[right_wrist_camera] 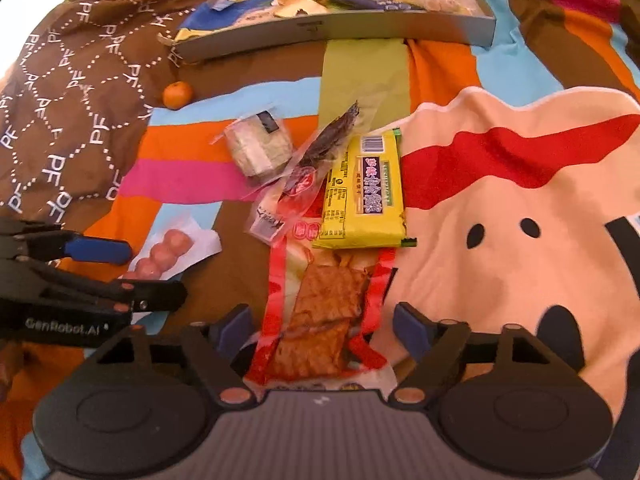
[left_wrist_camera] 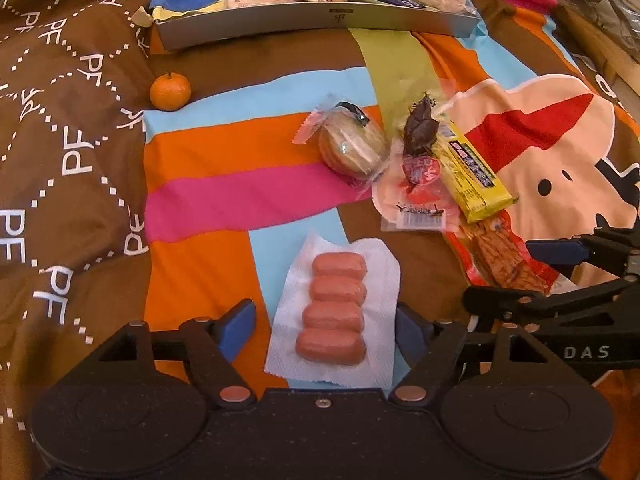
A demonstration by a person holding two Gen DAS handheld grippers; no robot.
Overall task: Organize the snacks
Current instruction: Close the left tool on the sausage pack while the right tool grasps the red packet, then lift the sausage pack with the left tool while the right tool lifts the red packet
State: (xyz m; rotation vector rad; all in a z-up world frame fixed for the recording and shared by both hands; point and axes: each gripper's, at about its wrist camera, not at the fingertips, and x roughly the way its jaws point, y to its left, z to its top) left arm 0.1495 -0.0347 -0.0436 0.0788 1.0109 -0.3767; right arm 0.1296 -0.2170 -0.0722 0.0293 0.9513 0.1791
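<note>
Both claws are lining up picks: the left claw (left_wrist_camera: 326,326) is straddling the sausage pack (left_wrist_camera: 335,307) at lower centre, the right claw (right_wrist_camera: 322,328) the red tofu-snack pouch (right_wrist_camera: 320,320) at lower centre. Each is standing wide open, holding nothing; whether the pads are touching the wrappers, I cannot tell. Best to be closing on the packs' narrow sides, then carrying to the tray (left_wrist_camera: 312,20) at top.

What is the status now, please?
Left gripper open, straddling sausage pack. Right gripper open, straddling red dried-tofu packet. Yellow biscuit pack overlaps that packet's far end.
</note>
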